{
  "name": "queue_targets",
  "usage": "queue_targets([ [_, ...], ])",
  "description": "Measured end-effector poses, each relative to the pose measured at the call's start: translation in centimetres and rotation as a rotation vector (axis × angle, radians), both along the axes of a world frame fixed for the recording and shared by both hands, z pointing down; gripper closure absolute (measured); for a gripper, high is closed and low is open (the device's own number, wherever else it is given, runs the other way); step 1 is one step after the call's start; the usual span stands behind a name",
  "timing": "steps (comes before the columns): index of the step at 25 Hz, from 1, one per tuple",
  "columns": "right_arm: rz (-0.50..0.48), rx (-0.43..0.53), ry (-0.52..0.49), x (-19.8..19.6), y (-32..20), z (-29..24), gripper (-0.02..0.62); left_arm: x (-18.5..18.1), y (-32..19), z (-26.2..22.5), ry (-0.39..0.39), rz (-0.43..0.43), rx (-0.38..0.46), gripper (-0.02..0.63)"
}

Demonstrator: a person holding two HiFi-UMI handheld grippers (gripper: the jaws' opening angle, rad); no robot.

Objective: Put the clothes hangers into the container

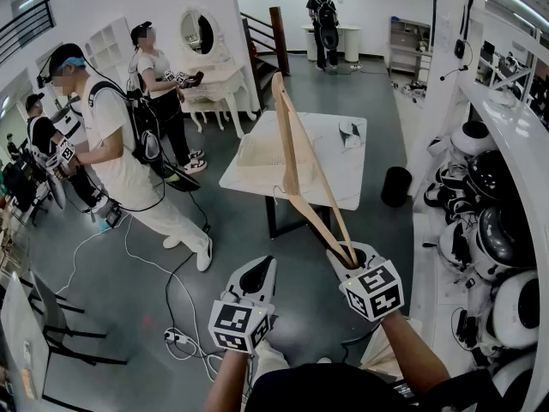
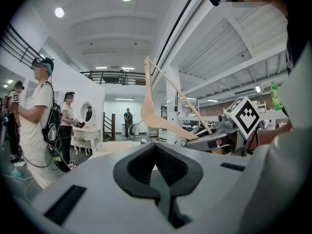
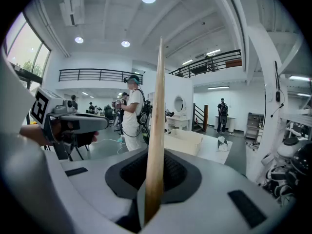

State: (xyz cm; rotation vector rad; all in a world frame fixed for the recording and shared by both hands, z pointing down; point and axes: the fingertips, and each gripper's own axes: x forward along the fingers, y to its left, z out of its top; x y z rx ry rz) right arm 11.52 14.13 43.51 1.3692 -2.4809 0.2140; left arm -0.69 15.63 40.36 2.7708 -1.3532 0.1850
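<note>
Wooden hanger (image 1: 296, 157) is standing nearly upright in the right claw (image 1: 350, 260), pinched at one lower corner where its arm and crossbar are meeting. In the right gripper view the pads are pressing on the wood from both sides, and the hanger is running up the middle of the frame. Its top is leaning slightly toward the left in the head view. The hook is not showing clearly in any view.

Hanger is hanging in the air, not in the container (image 1: 257, 157). The container, a pale open bin, is sitting on the near-left part of the white bench (image 1: 334, 174), well ahead of both claws. No hanger is showing inside it from here.

Left claw (image 1: 256, 275) is hovering just left of the right one, apart from it and from the hanger. In the left gripper view its jaws are sitting together with nothing between them.

A black bin (image 1: 395, 185) is standing on the floor at the bench's right end. A power strip (image 1: 176, 337) with a white cable is lying on the grey floor to the left. Several people wearing backpacks are standing in the room beyond.
</note>
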Motion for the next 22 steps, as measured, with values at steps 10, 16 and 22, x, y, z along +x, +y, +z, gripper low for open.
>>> queue_targets([
  [10,-0.01,-0.005,-0.024,0.0,0.4,-0.2,0.536,0.5,0.5,0.0,-0.003,0.008,-0.002,0.607],
  [16,-0.015,-0.006,-0.033,0.3,0.8,-0.1,0.535,1.0,0.8,0.1,-0.003,0.011,-0.007,0.607],
  [22,-0.019,-0.013,-0.042,1.0,0.6,0.3,0.535,1.8,0.9,0.5,-0.013,0.009,-0.015,0.607],
])
